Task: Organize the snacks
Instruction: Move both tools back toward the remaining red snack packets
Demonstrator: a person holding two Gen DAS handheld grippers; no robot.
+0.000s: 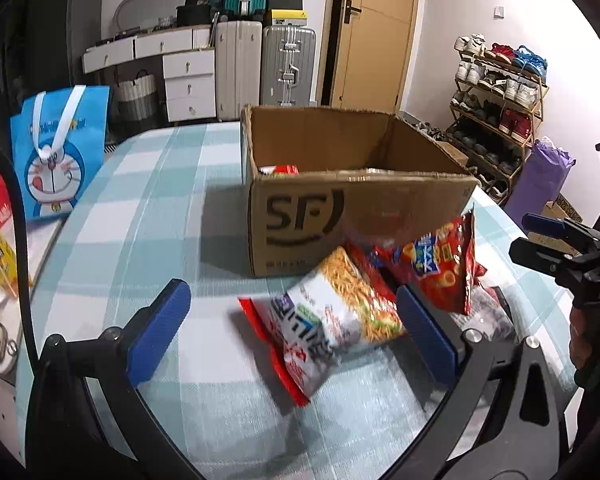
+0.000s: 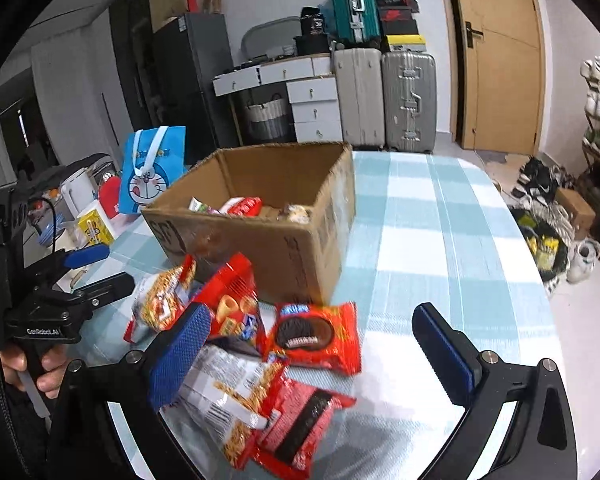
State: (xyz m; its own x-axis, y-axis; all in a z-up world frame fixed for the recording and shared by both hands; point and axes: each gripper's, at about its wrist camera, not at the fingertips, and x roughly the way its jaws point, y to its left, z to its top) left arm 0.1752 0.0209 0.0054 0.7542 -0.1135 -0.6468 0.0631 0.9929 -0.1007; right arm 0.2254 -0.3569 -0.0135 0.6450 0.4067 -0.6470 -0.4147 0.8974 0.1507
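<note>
Hovering spread over the desk (image 1: 148, 216), left tool (image 1: 292, 332) frames a noodle packet (image 1: 332, 320). Right tool (image 2: 312, 352) gapes, empty, above cookie packets (image 2: 316, 332); cardboard box (image 2: 300, 248) at 12 o'clock.

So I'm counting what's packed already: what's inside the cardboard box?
In the box, a red packet, a green-and-white wrapper and a brown-and-white snack show. The near wall hides the rest of the floor.

Brown box (image 1: 300, 216); red snack packets (image 2: 316, 332); blue-white checked tablecloth (image 2: 440, 220)
</note>
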